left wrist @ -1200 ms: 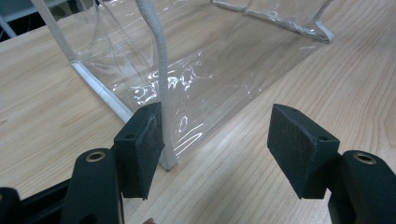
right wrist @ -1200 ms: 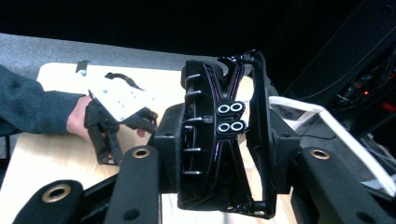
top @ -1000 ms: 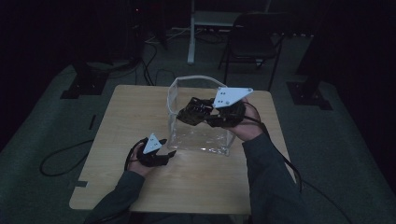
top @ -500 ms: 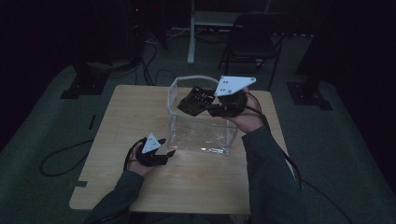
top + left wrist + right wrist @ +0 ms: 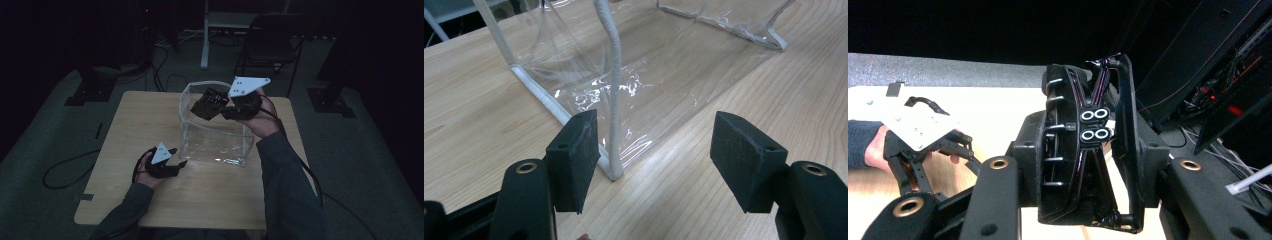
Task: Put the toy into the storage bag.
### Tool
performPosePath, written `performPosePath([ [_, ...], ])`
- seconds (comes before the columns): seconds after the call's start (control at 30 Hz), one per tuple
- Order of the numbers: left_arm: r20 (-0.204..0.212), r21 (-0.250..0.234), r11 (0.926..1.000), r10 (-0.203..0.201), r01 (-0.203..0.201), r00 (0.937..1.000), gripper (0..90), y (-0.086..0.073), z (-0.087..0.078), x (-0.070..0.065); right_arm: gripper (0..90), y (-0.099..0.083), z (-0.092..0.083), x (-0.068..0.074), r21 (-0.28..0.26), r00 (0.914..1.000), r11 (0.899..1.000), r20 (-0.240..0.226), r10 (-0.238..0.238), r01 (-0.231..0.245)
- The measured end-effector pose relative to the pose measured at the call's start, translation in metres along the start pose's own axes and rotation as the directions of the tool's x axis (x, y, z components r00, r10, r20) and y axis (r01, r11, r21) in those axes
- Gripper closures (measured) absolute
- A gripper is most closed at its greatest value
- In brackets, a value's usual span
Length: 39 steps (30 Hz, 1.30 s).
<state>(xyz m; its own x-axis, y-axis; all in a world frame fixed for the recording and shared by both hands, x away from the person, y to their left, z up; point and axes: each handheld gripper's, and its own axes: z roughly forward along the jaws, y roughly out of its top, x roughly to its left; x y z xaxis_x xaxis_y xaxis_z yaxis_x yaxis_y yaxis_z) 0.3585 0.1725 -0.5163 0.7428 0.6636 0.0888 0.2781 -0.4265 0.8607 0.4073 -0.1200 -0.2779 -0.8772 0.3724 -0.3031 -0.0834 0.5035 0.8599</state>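
A clear plastic bag (image 5: 215,142) with white trim stands open on the wooden table (image 5: 140,125). My right gripper (image 5: 222,107) hovers above the bag's far rim, shut on a black ribbed clip-like object (image 5: 206,102). The right gripper view shows that object (image 5: 1083,150) upright and pinched between the jaws of the right gripper (image 5: 1088,172). My left gripper (image 5: 176,165) rests low on the table at the bag's near left corner. Its jaws stand open with nothing between the pads of the left gripper (image 5: 654,160), and the bag's corner seam (image 5: 611,100) rises just beyond them.
A dark chair (image 5: 280,40) and a white post (image 5: 205,35) stand behind the table. Black stand feet (image 5: 85,95) and a cable (image 5: 65,172) lie on the floor at the left. Another stand foot (image 5: 330,100) lies at the right.
The right gripper has carried the black object up and toward the bag's far rim. The left gripper has stayed put.
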Motion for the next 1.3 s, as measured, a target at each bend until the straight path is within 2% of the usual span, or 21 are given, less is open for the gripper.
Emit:
performPosePath([
  [0.1,-0.001,0.000,1.0000,-0.003,0.003,1.0000,36.2,0.000,0.000,0.001,58.1,-0.001,0.004,-0.002,0.017,1.0000,1.000,-0.002,0.008,-0.008],
  [0.8,-0.017,-0.019,0.9997,-0.018,0.017,0.9997,36.2,0.000,-0.004,0.007,58.2,0.009,0.045,-0.006,0.107,0.9987,0.993,-0.028,-0.042,0.045],
  [1.3,-0.030,-0.036,0.9990,-0.029,0.028,0.9991,36.1,0.002,-0.009,0.013,58.1,0.004,0.067,-0.004,0.157,0.9966,0.986,-0.067,-0.048,0.058],
])
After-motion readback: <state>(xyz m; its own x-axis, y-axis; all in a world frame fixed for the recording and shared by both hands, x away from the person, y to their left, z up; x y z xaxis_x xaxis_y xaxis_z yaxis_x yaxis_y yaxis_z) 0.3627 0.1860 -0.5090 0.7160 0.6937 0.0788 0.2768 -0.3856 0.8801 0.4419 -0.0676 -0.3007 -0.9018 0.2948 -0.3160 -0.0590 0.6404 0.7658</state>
